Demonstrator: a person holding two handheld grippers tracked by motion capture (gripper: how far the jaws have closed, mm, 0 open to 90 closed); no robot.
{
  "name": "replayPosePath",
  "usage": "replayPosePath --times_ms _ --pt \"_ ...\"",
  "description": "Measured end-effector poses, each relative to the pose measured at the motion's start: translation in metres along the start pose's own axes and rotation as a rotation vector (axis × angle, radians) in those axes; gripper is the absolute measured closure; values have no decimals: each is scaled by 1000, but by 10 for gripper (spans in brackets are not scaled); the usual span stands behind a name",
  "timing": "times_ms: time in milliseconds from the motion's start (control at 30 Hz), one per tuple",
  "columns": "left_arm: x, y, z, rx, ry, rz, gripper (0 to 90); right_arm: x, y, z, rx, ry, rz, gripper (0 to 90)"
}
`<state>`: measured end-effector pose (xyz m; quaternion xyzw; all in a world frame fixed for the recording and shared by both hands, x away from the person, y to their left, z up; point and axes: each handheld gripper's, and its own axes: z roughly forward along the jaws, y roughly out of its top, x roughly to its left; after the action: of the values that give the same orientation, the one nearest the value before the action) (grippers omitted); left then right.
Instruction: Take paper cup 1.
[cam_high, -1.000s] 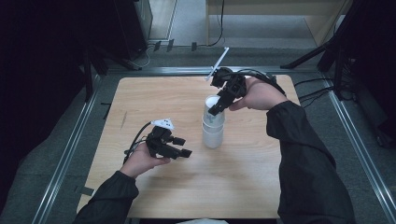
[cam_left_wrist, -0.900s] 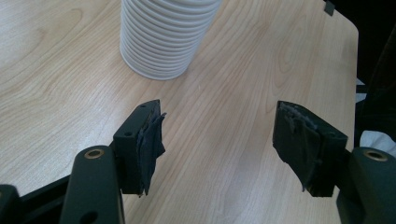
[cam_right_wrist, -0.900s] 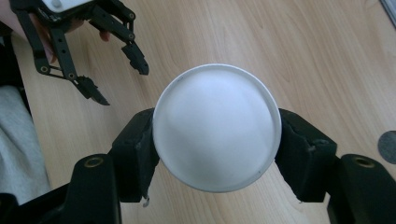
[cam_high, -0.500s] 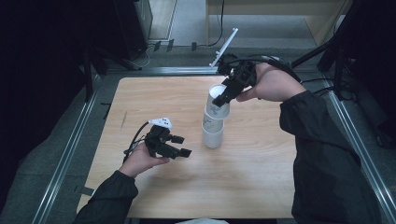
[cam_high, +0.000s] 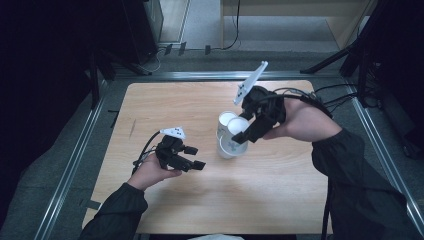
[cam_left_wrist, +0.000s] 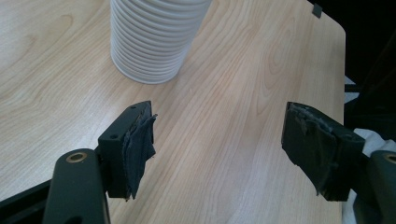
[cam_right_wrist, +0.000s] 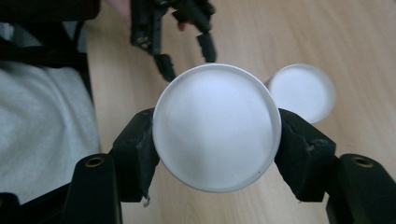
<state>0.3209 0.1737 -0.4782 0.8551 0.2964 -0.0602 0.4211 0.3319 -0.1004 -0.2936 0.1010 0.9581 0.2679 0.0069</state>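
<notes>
Right gripper clamps cup | left gripper wide, empty | stack ribbed up close

The surface is light wood with rounded corners. It sits inside a metal frame that runs along its left, far and right sides. The floor beyond is grey. Black cables lie on it. A light wooden cabinet stands at the back right. The left and right sides of the room are very dark.
</notes>
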Motion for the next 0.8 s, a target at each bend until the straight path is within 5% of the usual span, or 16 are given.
replayPosePath --times_ms 233,367,800 --pt "-1 -1 -1 -10 -38 22 230 2 -33 29 -36 33 24 359" --pt "0 -1 1 1 -31 28 214 4 -44 40 -71 11 11 360" --pt "-5 -2 2 -16 -72 88 224 -3 -85 96 -206 124 95 360"
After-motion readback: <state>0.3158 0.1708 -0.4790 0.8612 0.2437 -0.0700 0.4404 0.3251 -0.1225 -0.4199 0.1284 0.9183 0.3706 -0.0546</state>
